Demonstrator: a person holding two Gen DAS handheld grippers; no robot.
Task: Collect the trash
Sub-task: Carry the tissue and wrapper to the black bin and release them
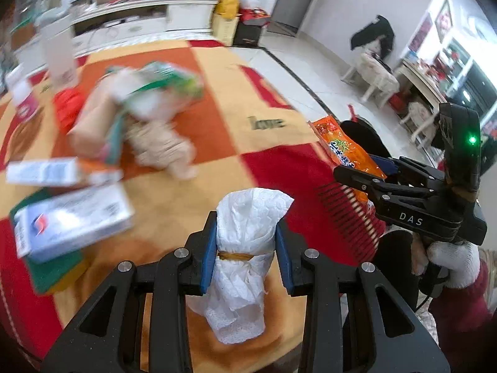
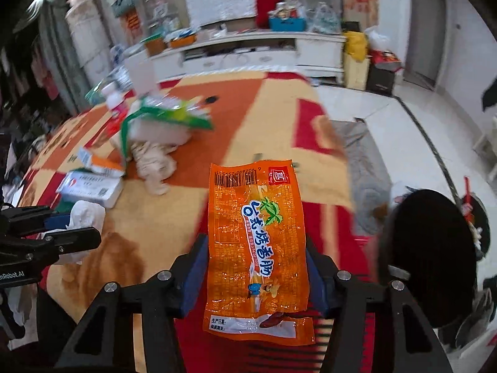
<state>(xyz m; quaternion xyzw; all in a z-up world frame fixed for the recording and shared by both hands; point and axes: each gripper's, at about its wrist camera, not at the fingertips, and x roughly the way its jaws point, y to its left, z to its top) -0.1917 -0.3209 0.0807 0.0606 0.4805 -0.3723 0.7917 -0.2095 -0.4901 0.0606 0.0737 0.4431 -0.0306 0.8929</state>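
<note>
My left gripper (image 1: 247,250) is shut on a crumpled white paper towel (image 1: 248,217), held above the orange and red blanket (image 1: 202,143). My right gripper (image 2: 256,275) is shut on an orange snack wrapper (image 2: 256,248); it also shows in the left wrist view (image 1: 366,168) at the right, with the wrapper (image 1: 341,146) sticking out. More trash lies on the blanket: a green and white bag (image 2: 164,118), crumpled beige paper (image 2: 155,164) and white boxes (image 2: 93,186). A black bin (image 2: 431,248) stands at the right, beside the blanket's edge.
A white cabinet (image 2: 264,52) with clutter runs along the far wall. A yellow bag (image 2: 355,45) and a dark box (image 2: 380,79) stand at its right end. White tiled floor (image 2: 419,143) lies to the right. A chair and table (image 1: 379,77) stand far right.
</note>
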